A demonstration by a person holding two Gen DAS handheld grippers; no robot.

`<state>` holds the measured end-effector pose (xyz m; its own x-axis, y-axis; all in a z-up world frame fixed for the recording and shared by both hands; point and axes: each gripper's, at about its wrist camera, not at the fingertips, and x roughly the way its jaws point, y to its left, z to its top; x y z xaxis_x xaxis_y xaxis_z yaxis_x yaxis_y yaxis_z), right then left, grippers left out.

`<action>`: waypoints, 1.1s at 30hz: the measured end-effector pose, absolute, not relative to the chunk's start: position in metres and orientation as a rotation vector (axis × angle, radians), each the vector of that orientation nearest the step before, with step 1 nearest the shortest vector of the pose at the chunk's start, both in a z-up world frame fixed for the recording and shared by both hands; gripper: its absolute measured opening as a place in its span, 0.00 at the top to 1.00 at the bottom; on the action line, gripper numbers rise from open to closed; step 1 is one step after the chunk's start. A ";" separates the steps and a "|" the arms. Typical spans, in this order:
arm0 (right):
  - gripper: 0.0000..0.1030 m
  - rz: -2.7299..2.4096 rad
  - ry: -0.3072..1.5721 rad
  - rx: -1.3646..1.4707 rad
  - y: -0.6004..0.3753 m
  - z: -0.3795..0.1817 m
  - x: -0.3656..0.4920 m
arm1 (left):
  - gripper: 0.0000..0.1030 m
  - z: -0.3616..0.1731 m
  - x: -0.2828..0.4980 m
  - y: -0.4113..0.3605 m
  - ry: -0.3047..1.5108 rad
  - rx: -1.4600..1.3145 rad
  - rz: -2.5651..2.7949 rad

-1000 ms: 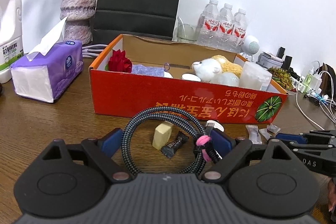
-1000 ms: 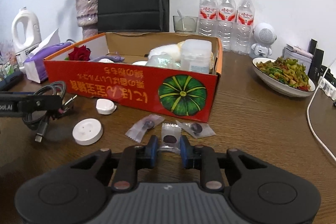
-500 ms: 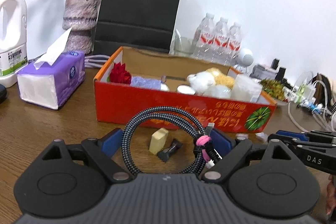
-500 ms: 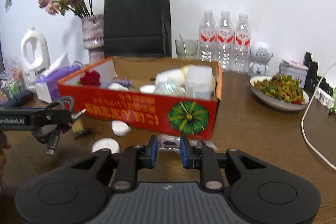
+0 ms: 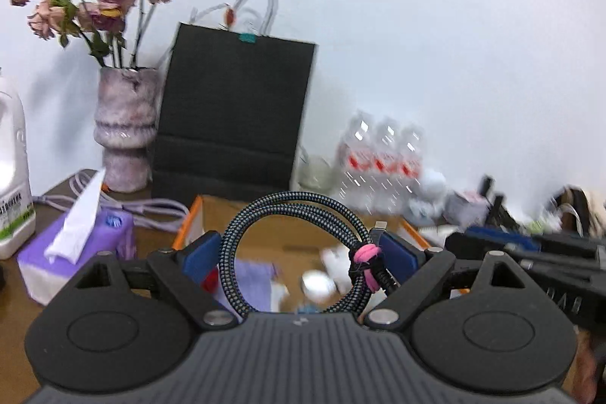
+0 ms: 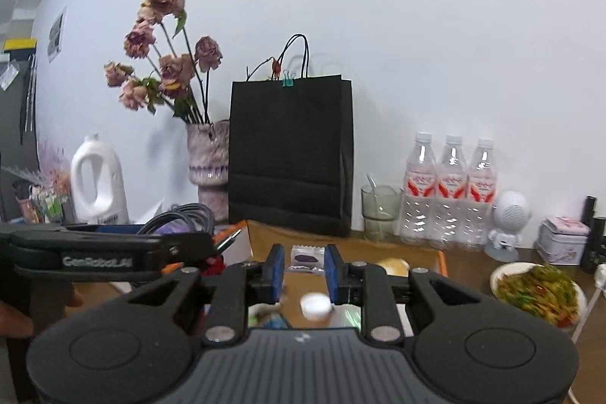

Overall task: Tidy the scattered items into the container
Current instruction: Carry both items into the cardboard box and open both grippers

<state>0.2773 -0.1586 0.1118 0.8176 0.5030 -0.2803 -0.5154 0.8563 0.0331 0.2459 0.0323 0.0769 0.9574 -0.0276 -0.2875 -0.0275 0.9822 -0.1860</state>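
My left gripper (image 5: 299, 252) is shut on a coiled braided cable (image 5: 265, 214) bound with a pink tie (image 5: 364, 254), held above the orange cardboard box (image 5: 195, 218). My right gripper (image 6: 303, 265) is shut on a small clear candy packet (image 6: 305, 257), also held above the box (image 6: 441, 262). The box interior shows purple cloth (image 5: 252, 275), a white lid (image 6: 315, 305) and other blurred items. The left gripper (image 6: 113, 252) with its cable shows at the left of the right wrist view. The right gripper (image 5: 530, 252) shows at the right of the left wrist view.
Behind the box stand a black paper bag (image 6: 289, 158), a vase of dried flowers (image 6: 208, 161), a glass (image 6: 380, 212) and three water bottles (image 6: 450, 192). A tissue box (image 5: 75, 252) and white jug (image 6: 98, 180) are at left. A plate of food (image 6: 538, 292) is at right.
Both grippers have risen from the table and moved forward over the box, each carrying its item. The loose items on the table in front of the box have dropped out of view.
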 end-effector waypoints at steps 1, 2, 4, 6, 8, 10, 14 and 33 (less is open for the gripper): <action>0.79 0.541 0.291 -0.037 -0.152 0.111 0.286 | 0.11 0.077 0.253 0.035 0.288 -0.209 0.015; 0.79 0.539 0.295 -0.029 -0.147 0.110 0.294 | 0.11 0.077 0.262 0.039 0.288 -0.230 0.024; 0.79 0.540 0.322 -0.008 -0.135 0.103 0.313 | 0.11 0.072 0.278 0.045 0.303 -0.254 0.032; 0.79 0.530 0.351 -0.005 -0.125 0.093 0.330 | 0.11 0.064 0.294 0.048 0.334 -0.252 0.043; 0.79 0.517 0.384 -0.022 -0.116 0.081 0.346 | 0.11 0.054 0.311 0.053 0.373 -0.238 0.061; 0.79 0.507 0.424 -0.053 -0.111 0.066 0.357 | 0.11 0.041 0.322 0.058 0.413 -0.222 0.082; 0.79 0.497 0.485 -0.064 -0.108 0.047 0.368 | 0.11 0.025 0.332 0.064 0.465 -0.204 0.113; 0.00 0.485 0.551 -0.031 -0.118 0.060 0.370 | 0.00 0.039 0.324 0.056 0.457 -0.161 0.128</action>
